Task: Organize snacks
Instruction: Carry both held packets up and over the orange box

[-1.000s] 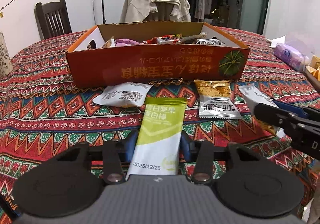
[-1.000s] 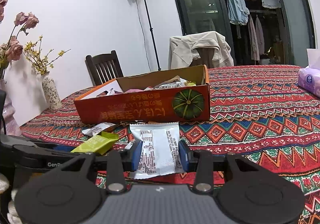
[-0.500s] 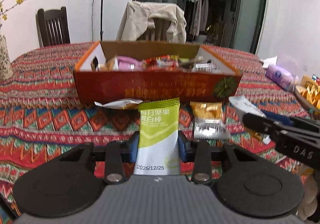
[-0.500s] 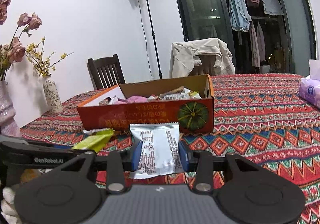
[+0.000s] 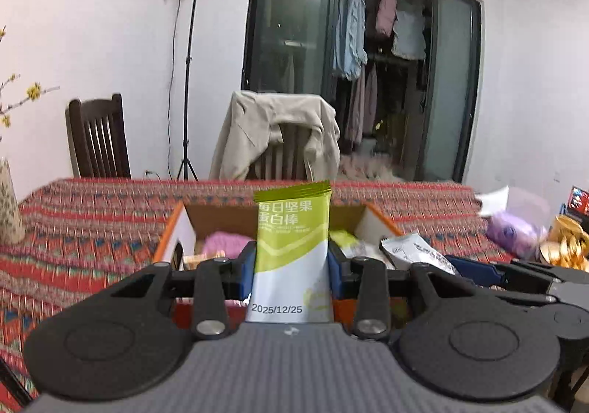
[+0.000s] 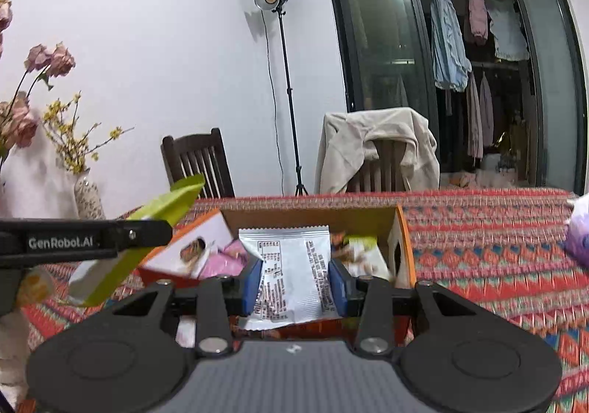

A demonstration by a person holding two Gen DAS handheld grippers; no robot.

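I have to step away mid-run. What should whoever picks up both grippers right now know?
Left gripper: shut on the green protein bar, raised in front of the cardboard box.
Right gripper: shut on the white snack packet, also raised at the box's near side.
Done: several snacks already lie in the box.
Left: release both packets into the box. Whether more snacks remain on the table is not visible from here.

Glossy foil green packet (image 5: 291,251), matt cardboard box (image 6: 309,218), woven tablecloth (image 6: 497,258).

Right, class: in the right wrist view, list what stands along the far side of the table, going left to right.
Flower vase → dark wooden chair → light stand → chair draped with a beige jacket → wardrobe of hanging clothes.
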